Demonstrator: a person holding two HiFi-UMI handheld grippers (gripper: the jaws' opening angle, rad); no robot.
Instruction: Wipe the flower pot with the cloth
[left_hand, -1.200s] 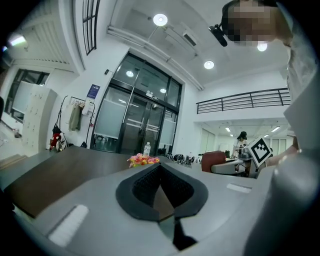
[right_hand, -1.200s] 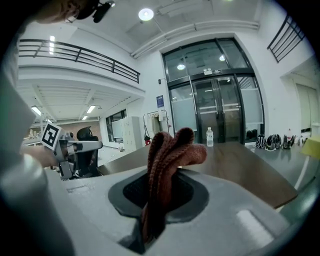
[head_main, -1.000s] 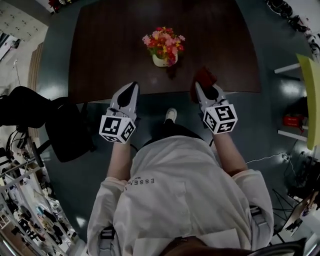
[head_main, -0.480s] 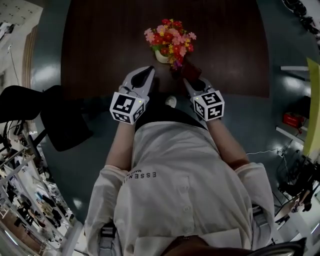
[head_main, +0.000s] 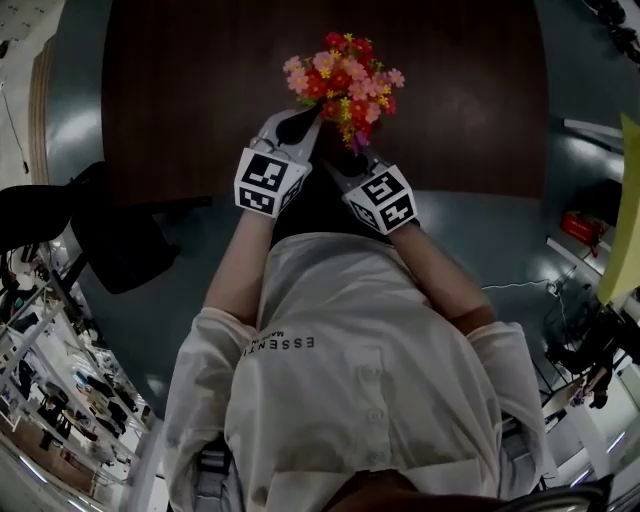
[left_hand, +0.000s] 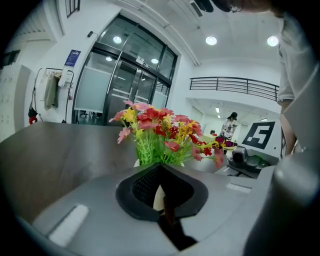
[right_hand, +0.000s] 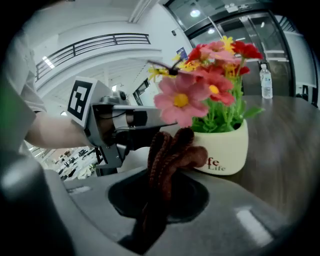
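Observation:
A cream flower pot (right_hand: 223, 148) with pink, red and yellow flowers (head_main: 345, 75) stands on the dark wooden table (head_main: 180, 100). In the head view the blooms hide the pot. My right gripper (right_hand: 165, 200) is shut on a dark red-brown cloth (right_hand: 170, 157), whose bunched end lies against the pot's left side. In the head view the right gripper (head_main: 345, 165) sits just below the flowers. My left gripper (head_main: 300, 125) is shut and empty, close to the pot's left side. The flowers (left_hand: 160, 132) fill the view just beyond the left gripper (left_hand: 162, 200).
A black chair (head_main: 110, 240) stands left of the table's near edge. A water bottle (right_hand: 266, 80) stands on the table behind the pot. Shelves with a red object (head_main: 580, 225) and a yellow panel (head_main: 625, 220) are at the right.
Both grippers moved forward over the table edge and drew together at the pot. The right one carried the cloth up to the pot's side. The left stayed shut.

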